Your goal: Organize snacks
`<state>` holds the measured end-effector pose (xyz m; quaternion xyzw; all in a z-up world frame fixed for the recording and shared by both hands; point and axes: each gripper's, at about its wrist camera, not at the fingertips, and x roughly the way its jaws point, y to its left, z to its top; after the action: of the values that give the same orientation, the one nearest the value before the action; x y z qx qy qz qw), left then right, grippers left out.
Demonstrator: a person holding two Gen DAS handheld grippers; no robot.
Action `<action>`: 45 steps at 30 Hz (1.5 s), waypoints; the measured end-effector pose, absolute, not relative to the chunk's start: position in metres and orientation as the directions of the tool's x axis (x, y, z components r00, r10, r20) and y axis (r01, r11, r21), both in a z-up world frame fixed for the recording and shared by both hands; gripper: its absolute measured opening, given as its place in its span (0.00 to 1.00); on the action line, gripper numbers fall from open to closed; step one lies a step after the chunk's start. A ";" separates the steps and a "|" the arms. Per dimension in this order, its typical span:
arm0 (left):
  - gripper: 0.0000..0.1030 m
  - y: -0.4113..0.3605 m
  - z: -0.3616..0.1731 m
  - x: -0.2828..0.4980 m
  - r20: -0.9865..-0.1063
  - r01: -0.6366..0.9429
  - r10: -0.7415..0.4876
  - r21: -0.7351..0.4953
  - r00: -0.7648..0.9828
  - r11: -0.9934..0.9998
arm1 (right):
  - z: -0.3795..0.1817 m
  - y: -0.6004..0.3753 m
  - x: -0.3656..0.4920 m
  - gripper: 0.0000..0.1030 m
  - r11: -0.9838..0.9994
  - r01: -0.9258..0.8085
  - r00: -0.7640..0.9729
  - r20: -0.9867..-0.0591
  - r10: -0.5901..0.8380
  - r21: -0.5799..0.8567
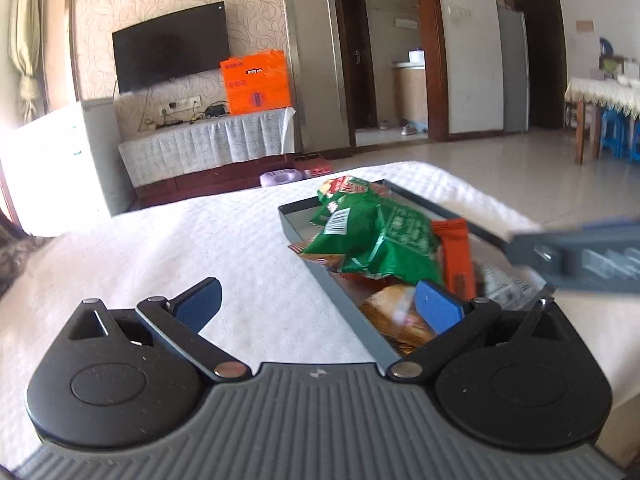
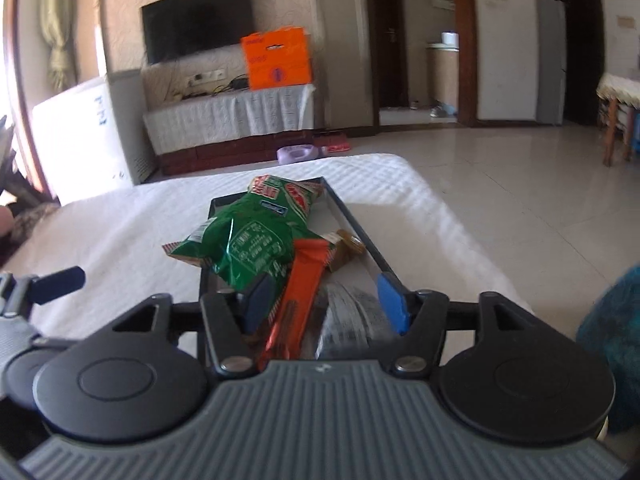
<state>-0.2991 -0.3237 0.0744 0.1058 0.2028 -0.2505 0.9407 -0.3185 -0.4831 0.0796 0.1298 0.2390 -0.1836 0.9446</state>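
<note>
A shallow dark metal tray (image 2: 352,216) lay on the white quilted table cover (image 2: 120,232), heaped with snacks: two crinkled green foil snack bags (image 2: 252,240) on top, a long orange wrapped bar (image 2: 296,292) leaning against them toward you, a white printed packet (image 2: 352,316) beside it, and a tan wrapped biscuit pack (image 1: 396,316) at the near end. Print on the green bags was too blurred to read; only a barcode panel (image 1: 338,220) stood out. Your right gripper (image 2: 326,304) hung over the tray's near end, its blue pads spread apart with the orange bar and white packet lying between them, neither pad pressing on either. Your left gripper (image 1: 320,304) sat wide open straddling the tray's left wall, one pad over bare cloth, the other above the biscuit pack. Beyond the table stood a wall-mounted black television (image 1: 172,46), an orange printed carton (image 1: 256,80) on a cloth-draped stand, and a purple plastic dish (image 2: 298,154) on the tiled floor.
</note>
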 end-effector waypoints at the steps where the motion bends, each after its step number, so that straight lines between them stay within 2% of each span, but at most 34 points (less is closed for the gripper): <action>1: 1.00 -0.322 0.076 -0.302 -0.439 0.523 -0.440 0.085 0.784 0.848 | 0.083 -0.480 -0.335 0.73 0.887 0.424 0.818 -0.500 -0.286 0.186; 3: 1.00 -0.317 0.080 -0.310 -0.441 0.534 -0.458 0.061 0.772 0.843 | 0.090 -0.473 -0.360 0.76 0.868 0.454 0.799 -0.524 -0.297 0.201; 5: 1.00 -0.312 0.084 -0.319 -0.439 0.538 -0.466 0.046 0.768 0.842 | 0.094 -0.463 -0.380 0.77 0.867 0.474 0.770 -0.549 -0.325 0.153; 12: 1.00 -0.294 0.089 -0.355 -0.418 0.571 -0.511 0.022 0.751 0.821 | 0.083 -0.427 -0.436 0.79 0.914 0.402 0.779 -0.545 -0.309 0.057; 20: 1.00 -0.288 0.088 -0.375 -0.409 0.576 -0.508 0.054 0.758 0.816 | 0.068 -0.415 -0.430 0.79 0.922 0.386 0.748 -0.591 -0.302 0.017; 26: 1.00 -0.287 0.087 -0.375 -0.416 0.576 -0.505 0.057 0.756 0.815 | 0.065 -0.403 -0.428 0.79 0.933 0.358 0.751 -0.581 -0.314 -0.041; 45: 1.00 -0.285 0.085 -0.379 -0.411 0.587 -0.510 0.081 0.756 0.805 | 0.064 -0.406 -0.426 0.79 0.934 0.356 0.748 -0.597 -0.291 -0.010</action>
<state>-0.3789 -0.2847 0.0852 0.1027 0.1879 -0.2945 0.9314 -0.4262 -0.4064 0.0644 0.0523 0.3100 -0.1733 0.9333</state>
